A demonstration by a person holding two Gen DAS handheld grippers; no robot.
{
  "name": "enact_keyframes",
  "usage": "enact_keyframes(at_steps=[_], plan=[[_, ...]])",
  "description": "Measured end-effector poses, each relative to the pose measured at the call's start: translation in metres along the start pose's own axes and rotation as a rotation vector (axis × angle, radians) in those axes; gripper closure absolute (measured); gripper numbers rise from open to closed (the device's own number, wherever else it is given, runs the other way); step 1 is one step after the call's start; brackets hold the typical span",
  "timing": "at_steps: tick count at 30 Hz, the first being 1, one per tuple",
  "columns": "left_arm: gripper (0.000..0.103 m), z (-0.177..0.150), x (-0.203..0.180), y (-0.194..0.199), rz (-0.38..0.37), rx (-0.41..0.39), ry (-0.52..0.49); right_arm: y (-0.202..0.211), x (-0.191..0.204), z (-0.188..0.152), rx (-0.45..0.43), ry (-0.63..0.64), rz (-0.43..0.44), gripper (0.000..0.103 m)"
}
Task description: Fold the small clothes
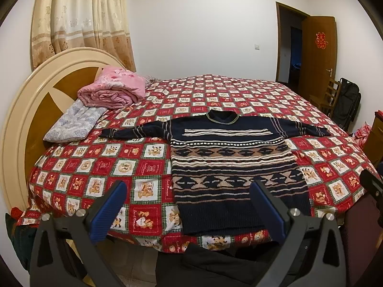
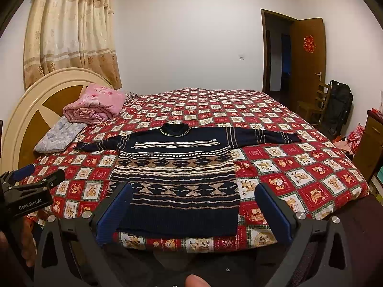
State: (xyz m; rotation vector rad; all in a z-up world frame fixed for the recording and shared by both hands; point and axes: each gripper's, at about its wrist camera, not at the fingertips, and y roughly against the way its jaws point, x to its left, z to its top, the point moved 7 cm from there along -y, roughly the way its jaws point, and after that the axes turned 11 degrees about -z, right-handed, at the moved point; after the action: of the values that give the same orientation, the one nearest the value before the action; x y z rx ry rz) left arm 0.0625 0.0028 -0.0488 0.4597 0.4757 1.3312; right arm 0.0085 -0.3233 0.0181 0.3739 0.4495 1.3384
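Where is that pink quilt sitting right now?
In both views the folded pink quilt lies at the left, on the grey pillow by the headboard, beyond the sweater's left sleeve.

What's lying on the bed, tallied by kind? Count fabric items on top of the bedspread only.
Sweater, dark patterned knit, spread flat with sleeves out: 1
Pink quilt, folded, by the headboard: 1
Pale blue-grey floral pillow, partly under the quilt: 1
Total: 3

sweater (image 1: 229, 157): navy, tan-white bands | bedspread (image 1: 100, 167): red-white checks
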Motion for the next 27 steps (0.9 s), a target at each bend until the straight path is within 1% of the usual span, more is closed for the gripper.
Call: enact_keyframes(at_steps=[27], plan=[[0.0,0.001,0.0007,-0.0032,-0.006,0.004,0.006,0.0008,0.0068,0.0008,-0.001,0.008,0.002,0.001]])
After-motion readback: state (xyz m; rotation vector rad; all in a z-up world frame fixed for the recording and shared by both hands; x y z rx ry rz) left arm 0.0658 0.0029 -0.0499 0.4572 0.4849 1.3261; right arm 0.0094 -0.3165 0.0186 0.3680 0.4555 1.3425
